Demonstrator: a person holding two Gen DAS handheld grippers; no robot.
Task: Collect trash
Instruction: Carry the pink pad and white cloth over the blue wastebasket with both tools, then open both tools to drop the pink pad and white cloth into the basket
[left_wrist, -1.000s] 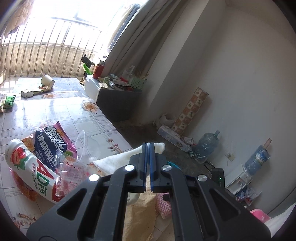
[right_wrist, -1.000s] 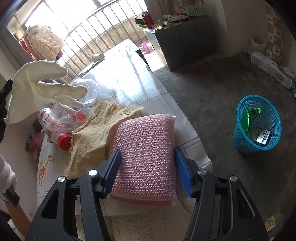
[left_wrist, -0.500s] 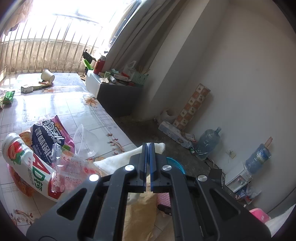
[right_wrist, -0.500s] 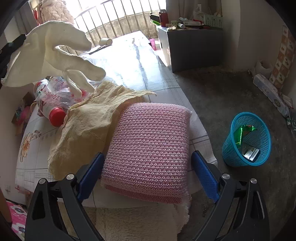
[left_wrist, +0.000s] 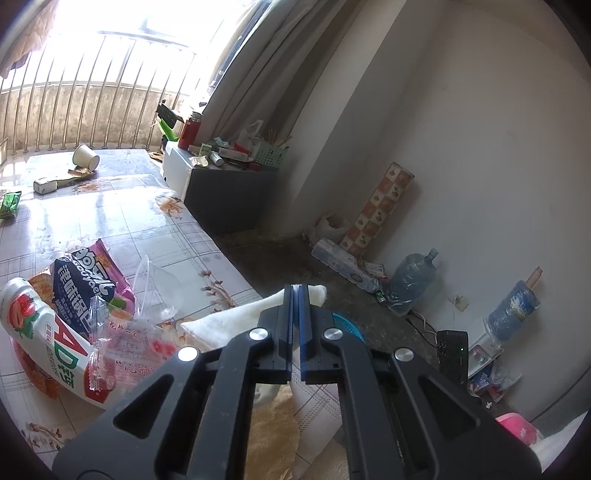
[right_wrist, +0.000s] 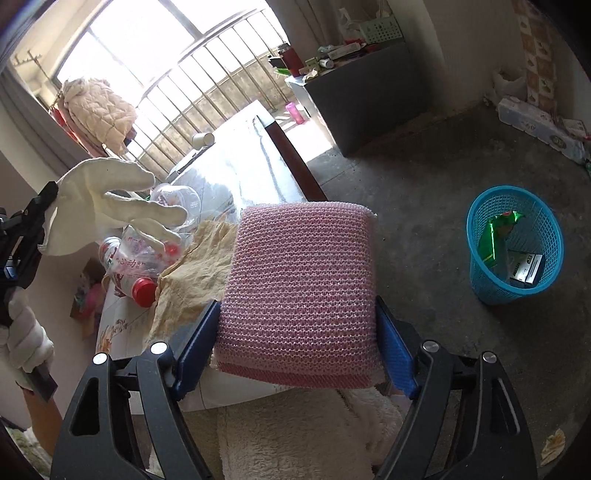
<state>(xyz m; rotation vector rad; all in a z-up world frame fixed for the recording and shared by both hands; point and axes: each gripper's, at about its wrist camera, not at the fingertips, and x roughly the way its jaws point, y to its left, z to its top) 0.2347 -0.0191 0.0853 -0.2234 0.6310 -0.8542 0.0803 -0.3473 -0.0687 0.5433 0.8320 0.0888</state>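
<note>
The right gripper (right_wrist: 297, 304) has a pink sponge (right_wrist: 303, 280) between its blue pads. Its jaws have just been closing, and both pads now press the sponge's side edges, so the fingers stand wide around it. Below the sponge, at 6 o'clock in the right wrist view, lies a fluffy white towel (right_wrist: 295, 435). At 9 o'clock from the sponge and touching its left edge, a crumpled yellow cloth (right_wrist: 195, 266) is spread on the table (right_wrist: 243, 162). Just beyond the cloth lies a bottle with a red cap (right_wrist: 136, 284), partly covered by a clear wrapper. At the left edge of that view a gloved hand (right_wrist: 26, 339) grips a handle. The left gripper (left_wrist: 295, 291) has its fingers pressed together on a white glove (left_wrist: 229, 321), which hangs out limp above the bottle. In the left wrist view, a purple snack bag (left_wrist: 85, 284) and a clear plastic cup (left_wrist: 155, 291) lie at 9 o'clock from the fingertips. On the floor at 3 o'clock in the right wrist view, well apart from the table, stands a blue basket (right_wrist: 480, 273) holding a green wrapper (right_wrist: 495, 236) and a small box (right_wrist: 524, 266). Far down the table at 11 o'clock lies a tipped paper cup (right_wrist: 202, 139).
</note>
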